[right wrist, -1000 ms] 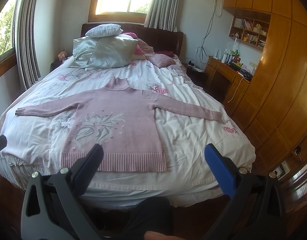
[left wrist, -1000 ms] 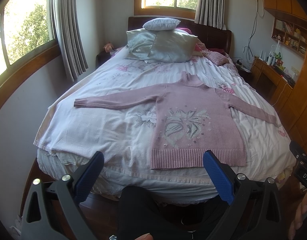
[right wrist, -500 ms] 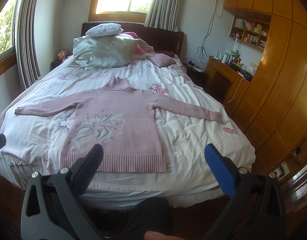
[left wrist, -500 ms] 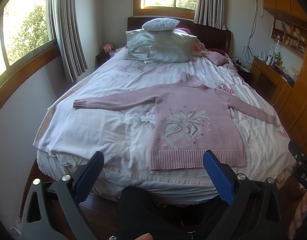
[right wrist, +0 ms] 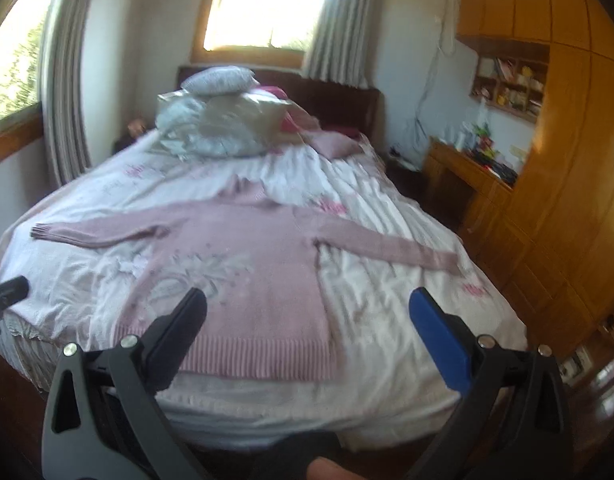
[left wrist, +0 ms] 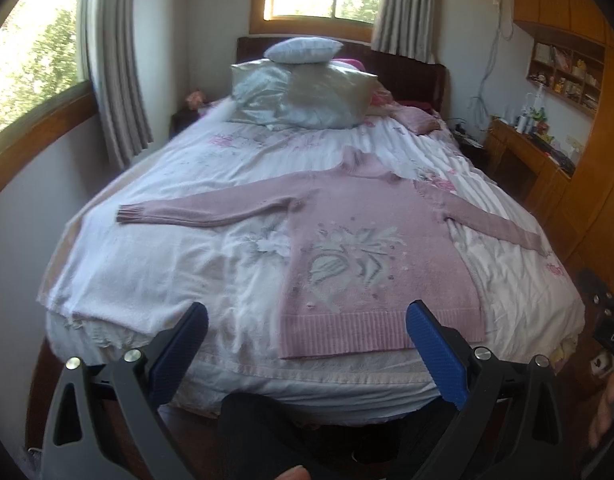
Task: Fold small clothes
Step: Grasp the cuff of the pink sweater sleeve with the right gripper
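a pink knitted turtleneck sweater (left wrist: 371,256) lies flat and face up on a bed (left wrist: 155,264) covered by a white floral bedspread, its ribbed hem near the foot edge closest to the viewer and both sleeves stretched straight out to the sides. nothing is folded yet. the left tool (left wrist: 307,334) hangs above the foot of the bed with its two blue-padded fingers spread wide and nothing between them; its right finger shows in front of the hem. the right tool (right wrist: 309,320) is likewise wide open and empty, held over the lower right part of the sweater. a stack of silvery pillows (left wrist: 303,96) sits at the head of the bed, well apart from the garment, and a wooden desk (left wrist: 535,160) and wardrobe stand along the right side. the risks from here are judgements: the bedspread is soft and wrinkled, so a pinch at a sleeve or hem could catch the cover along with the knit and drag both. the loose knit may stretch or sag if lifted by one point, leaving a crooked fold. the hem lies close to the bed edge, so a tug toward the viewer could slide the sweater off.
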The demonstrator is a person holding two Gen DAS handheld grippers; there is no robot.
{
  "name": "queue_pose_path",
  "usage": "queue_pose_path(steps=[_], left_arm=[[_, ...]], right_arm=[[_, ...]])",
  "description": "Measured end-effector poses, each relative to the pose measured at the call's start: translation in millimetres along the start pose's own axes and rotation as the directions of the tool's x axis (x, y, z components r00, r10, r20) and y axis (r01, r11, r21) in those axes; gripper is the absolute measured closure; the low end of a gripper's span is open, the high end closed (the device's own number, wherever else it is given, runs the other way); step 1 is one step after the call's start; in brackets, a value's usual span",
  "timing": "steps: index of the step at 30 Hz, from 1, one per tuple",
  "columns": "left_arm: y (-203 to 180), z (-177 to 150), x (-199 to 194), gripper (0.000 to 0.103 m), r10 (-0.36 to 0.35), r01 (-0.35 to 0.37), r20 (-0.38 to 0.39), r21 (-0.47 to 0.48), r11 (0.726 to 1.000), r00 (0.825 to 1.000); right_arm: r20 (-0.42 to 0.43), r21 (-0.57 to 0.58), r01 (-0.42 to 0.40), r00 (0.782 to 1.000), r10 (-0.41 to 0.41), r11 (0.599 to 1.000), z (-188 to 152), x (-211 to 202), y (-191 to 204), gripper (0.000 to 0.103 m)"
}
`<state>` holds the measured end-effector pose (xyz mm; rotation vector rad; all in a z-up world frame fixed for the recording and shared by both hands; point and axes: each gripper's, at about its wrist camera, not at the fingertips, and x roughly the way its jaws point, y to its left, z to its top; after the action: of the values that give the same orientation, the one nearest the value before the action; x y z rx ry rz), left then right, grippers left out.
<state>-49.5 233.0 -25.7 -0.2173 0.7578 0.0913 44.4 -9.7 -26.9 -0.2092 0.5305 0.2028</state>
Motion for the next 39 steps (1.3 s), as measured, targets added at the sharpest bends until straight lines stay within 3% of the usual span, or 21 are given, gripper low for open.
queue_pose_path(steps=[1, 2, 6, 8, 10, 11, 12, 13, 14, 18, 23, 26, 30, 39], left_arm=[[2, 0, 14, 0.003, -0.06, 0.059, -0.03, -0.014, 0.998, 0.998], [2, 0, 27, 0.003, -0.075, 0.073, -0.05, -0.024, 0.997, 0.996], [-16, 1, 62, 0.003, -0.024, 0.024, 0.002, 0.083, 0.996, 1.0], [-22, 5, 81, 0.003, -0.065, 0.064, 0.007, 0.103, 0.993, 0.998], [-28, 10, 98, 0.003, -0.085, 0.081, 0.033, 0.106, 0.991, 0.996], [-32, 12, 105, 0.003, -0.095, 0.088, 0.052, 0.115, 0.989, 0.994], [-38, 14, 113, 0.003, -0.101, 0.093, 0.056, 0.127, 0.988, 0.993], [-43, 18, 120, 0.003, -0.105, 0.098, 0.046, 0.132, 0.986, 0.993], [-48, 23, 128, 0.003, -0.126, 0.12, 0.032, 0.131, 0.984, 0.992], [-58, 42, 159, 0.003, -0.192, 0.192, -0.01, 0.057, 0.98, 0.981], [-62, 56, 191, 0.003, -0.191, 0.191, 0.016, 0.002, 0.982, 0.981], [-63, 61, 206, 0.003, -0.232, 0.232, -0.01, -0.02, 0.972, 0.973], [-61, 66, 234, 0.003, -0.222, 0.217, -0.069, -0.072, 0.974, 0.973], [-49, 73, 268, 0.003, -0.219, 0.2, -0.078, -0.199, 0.959, 0.972]], right_arm=[[0.005, 0.011, -0.069, 0.998, 0.069, 0.998, -5, 10, -7, 0.003], [-0.018, 0.062, -0.114, 0.993, 0.115, 0.992, -8, 25, -17, 0.003], [-0.122, 0.236, -0.113, 0.982, 0.145, 0.965, -19, 91, -69, 0.003], [-0.141, 0.315, -0.086, 0.981, 0.136, 0.945, -24, 124, -104, 0.003], [-0.184, 0.427, -0.076, 0.968, 0.169, 0.901, -29, 163, -148, 0.004], [-0.196, 0.496, -0.08, 0.96, 0.202, 0.865, -34, 183, -171, 0.015], [-0.2, 0.555, -0.078, 0.954, 0.223, 0.828, -37, 201, -194, 0.024], [-0.212, 0.613, -0.061, 0.948, 0.239, 0.788, -42, 220, -219, 0.043], [-0.218, 0.67, -0.045, 0.942, 0.254, 0.741, -49, 241, -245, 0.054], [-0.181, 0.855, 0.017, 0.946, 0.268, 0.519, -77, 307, -345, 0.058], [-0.072, 0.983, 0.028, 0.968, 0.24, 0.179, -124, 382, -462, 0.059], [-0.046, 0.998, 0.035, 0.98, 0.192, 0.056, -147, 417, -504, 0.059], [-0.034, 0.999, 0.034, 0.985, 0.166, 0.003, -161, 454, -532, 0.059], [-0.078, 0.997, 0.078, 0.986, 0.147, 0.007, -169, 506, -553, 0.064]])
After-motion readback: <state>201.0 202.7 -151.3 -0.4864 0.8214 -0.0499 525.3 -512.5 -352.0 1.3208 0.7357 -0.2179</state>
